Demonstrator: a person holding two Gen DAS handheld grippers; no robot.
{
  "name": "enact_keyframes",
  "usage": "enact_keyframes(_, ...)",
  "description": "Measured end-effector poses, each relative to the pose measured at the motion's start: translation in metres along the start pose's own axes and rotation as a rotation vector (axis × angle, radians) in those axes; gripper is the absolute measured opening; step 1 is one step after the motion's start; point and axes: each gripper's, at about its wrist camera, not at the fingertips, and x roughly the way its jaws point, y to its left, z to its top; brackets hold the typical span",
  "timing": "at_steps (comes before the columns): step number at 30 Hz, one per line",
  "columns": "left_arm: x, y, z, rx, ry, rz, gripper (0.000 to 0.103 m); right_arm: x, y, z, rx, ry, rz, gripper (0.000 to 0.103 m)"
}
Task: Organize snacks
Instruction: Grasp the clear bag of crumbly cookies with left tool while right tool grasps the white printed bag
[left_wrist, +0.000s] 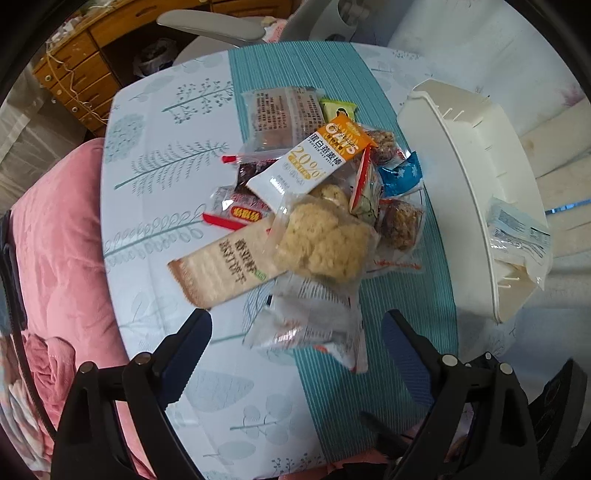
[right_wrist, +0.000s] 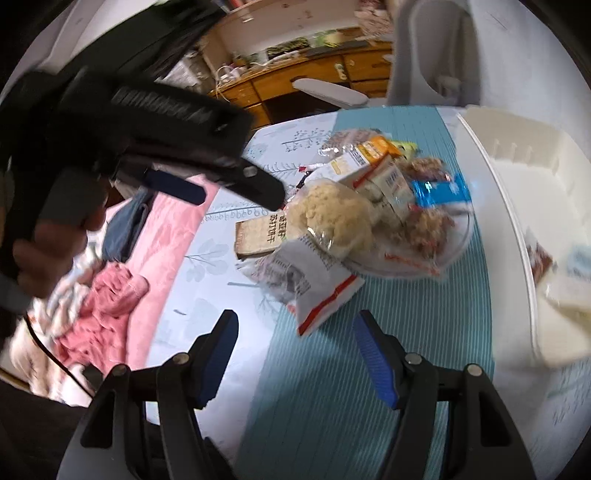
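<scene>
A pile of wrapped snacks (left_wrist: 317, 192) lies on the table, partly on a clear plate. It includes a white and orange oat bar (left_wrist: 314, 158), a beige cracker pack (left_wrist: 225, 269), a yellow puffed cake (left_wrist: 321, 243) and a clear white packet (left_wrist: 306, 317) nearest me. My left gripper (left_wrist: 295, 332) is open just above that packet. My right gripper (right_wrist: 291, 332) is open and empty, close to the same packet (right_wrist: 314, 284). The left gripper (right_wrist: 221, 184) also shows in the right wrist view, above the pile (right_wrist: 369, 206). A white bin (left_wrist: 476, 192) stands to the right, holding a packet (left_wrist: 517, 236).
The table carries a leaf-print cloth (left_wrist: 166, 184) with a teal striped runner (left_wrist: 399, 295). A pink blanket (left_wrist: 55, 240) lies left of the table. A wooden cabinet (left_wrist: 81, 66) and a grey chair (left_wrist: 221, 26) stand behind it.
</scene>
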Motion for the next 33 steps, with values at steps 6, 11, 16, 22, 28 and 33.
enact_keyframes(6, 0.031, -0.01, 0.025, 0.025, 0.061, 0.018, 0.092, 0.025, 0.007, 0.002, -0.169, -0.037, -0.046, 0.066)
enact_keyframes(11, 0.06, -0.017, 0.04, 0.039, 0.135, 0.022, 0.092, 0.044, 0.005, 0.005, -0.232, -0.036, -0.041, 0.066)
enact_keyframes(16, 0.079, -0.024, 0.054, 0.058, 0.163, 0.034, 0.092, 0.06, 0.0, 0.01, -0.253, -0.014, -0.024, 0.066)
enact_keyframes(22, 0.093, -0.027, 0.067, 0.059, 0.195, 0.015, 0.092, 0.081, 0.004, 0.012, -0.28, 0.052, -0.005, 0.066)
enact_keyframes(28, 0.106, -0.023, 0.076, 0.009, 0.222, -0.1, 0.068, 0.096, 0.002, 0.013, -0.273, 0.087, 0.005, 0.066)
enact_keyframes(33, 0.107, -0.021, 0.075, -0.016, 0.217, -0.103, 0.067, 0.103, 0.0, 0.013, -0.271, 0.102, 0.015, 0.066)
